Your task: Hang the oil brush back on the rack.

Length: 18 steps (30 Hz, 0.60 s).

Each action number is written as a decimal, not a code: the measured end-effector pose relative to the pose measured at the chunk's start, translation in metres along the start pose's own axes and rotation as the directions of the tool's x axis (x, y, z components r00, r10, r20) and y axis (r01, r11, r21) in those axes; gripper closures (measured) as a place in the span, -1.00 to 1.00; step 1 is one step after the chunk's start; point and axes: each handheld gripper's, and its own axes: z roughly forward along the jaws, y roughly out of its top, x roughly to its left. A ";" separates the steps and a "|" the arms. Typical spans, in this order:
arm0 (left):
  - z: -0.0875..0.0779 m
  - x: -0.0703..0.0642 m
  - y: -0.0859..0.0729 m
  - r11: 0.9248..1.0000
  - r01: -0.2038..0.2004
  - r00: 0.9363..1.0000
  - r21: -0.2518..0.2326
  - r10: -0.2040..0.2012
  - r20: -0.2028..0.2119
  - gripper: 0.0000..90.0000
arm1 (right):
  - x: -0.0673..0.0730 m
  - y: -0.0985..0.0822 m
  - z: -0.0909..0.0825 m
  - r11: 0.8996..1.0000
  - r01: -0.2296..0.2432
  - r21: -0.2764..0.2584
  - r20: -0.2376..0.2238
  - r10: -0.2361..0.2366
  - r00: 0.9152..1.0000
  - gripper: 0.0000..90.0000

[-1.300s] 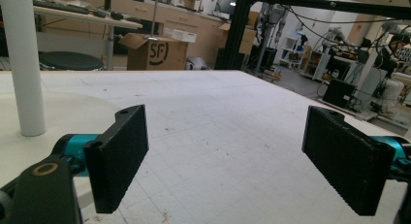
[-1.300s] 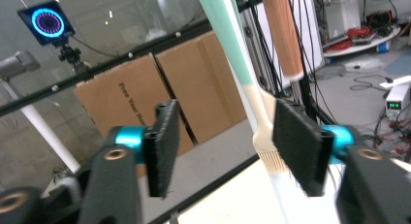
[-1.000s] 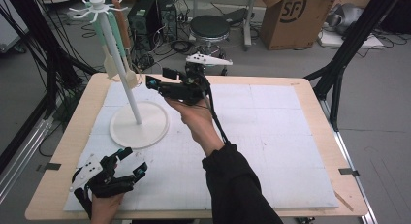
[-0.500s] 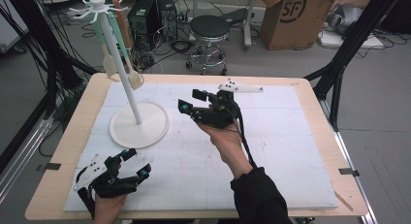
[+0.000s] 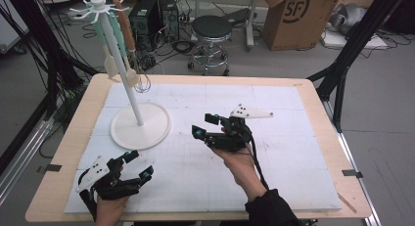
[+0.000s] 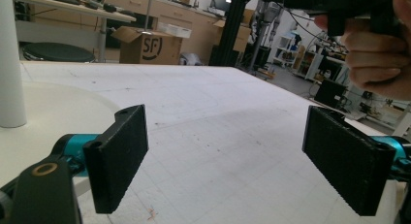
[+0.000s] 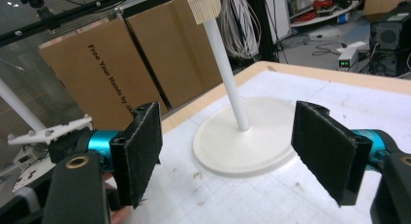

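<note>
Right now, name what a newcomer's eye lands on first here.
The tall white rack at the table's far left, utensils hanging from its top. Then the right gripper mid-table, jaws open and empty, facing the rack, and the left gripper open at the near left edge.

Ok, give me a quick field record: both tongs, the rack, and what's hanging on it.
left tongs: open, empty, low over the mat's near left corner
right tongs: open, empty, mid-table, pointing toward the stand
stand: white, upright pole on round base, left on the mat
hanging utensils: several, from the top hooks
mat: white, gridded
</note>
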 end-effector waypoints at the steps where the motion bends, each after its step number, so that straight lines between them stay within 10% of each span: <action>1: 0.000 0.000 0.000 1.000 -0.001 1.000 0.000 0.001 0.001 -0.62 | 0.000 -0.003 -0.001 1.000 -0.002 0.000 -0.004 0.002 1.000 -0.43; 18: 0.002 -0.003 0.001 1.000 -0.015 1.000 0.006 0.015 0.019 -0.63 | -0.017 -0.052 -0.039 0.999 0.005 0.044 0.059 -0.008 0.998 -0.59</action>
